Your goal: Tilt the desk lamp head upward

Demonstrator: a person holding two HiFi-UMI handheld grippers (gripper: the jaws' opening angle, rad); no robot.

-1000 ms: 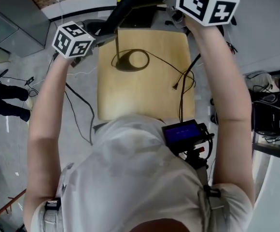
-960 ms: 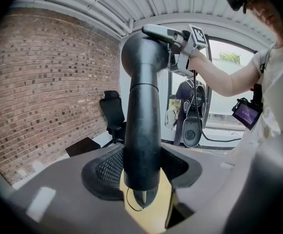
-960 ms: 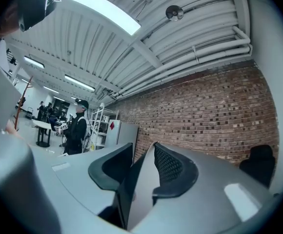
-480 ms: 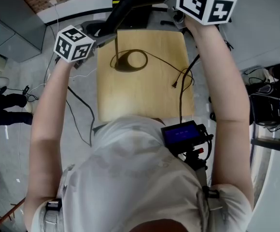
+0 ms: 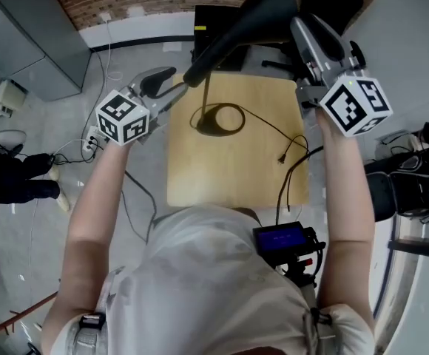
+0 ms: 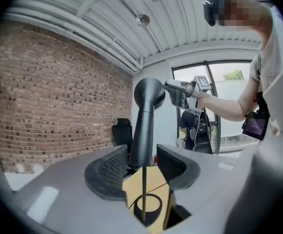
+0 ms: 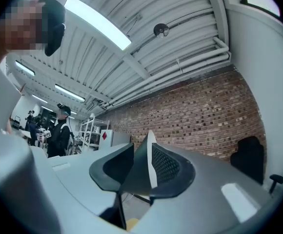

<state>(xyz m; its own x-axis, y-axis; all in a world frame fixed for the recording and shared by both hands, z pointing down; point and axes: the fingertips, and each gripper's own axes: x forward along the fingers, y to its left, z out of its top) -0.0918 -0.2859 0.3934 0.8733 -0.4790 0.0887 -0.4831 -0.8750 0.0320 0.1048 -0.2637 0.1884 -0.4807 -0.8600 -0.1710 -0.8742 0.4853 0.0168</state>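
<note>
A black desk lamp stands on the wooden table [image 5: 229,176], with a ring base [image 5: 218,118], a thin pole and a thick neck [image 5: 216,49] rising to a cone head [image 5: 268,6]. My left gripper [image 5: 176,86] points level at the low end of the neck [image 6: 141,140]. Its jaws have just been closing and flank the neck closely, a sliver of gap on the right. My right gripper [image 5: 303,29] is at the head's rim [image 7: 144,167]. Its jaws have just been closing too, and the rim fills the space between both pads.
The lamp's cable runs across the table to a loose plug [image 5: 281,157]. A black chair [image 6: 122,133] and a brick wall stand behind the table. More cables lie on the floor at the left, near a grey cabinet [image 5: 37,43]. Another person [image 7: 61,130] stands far off.
The head view has tipped up, so the lamp's cone head now shows. My left gripper has swung right onto the lamp's neck. My right gripper has come in to the cone's rim.
</note>
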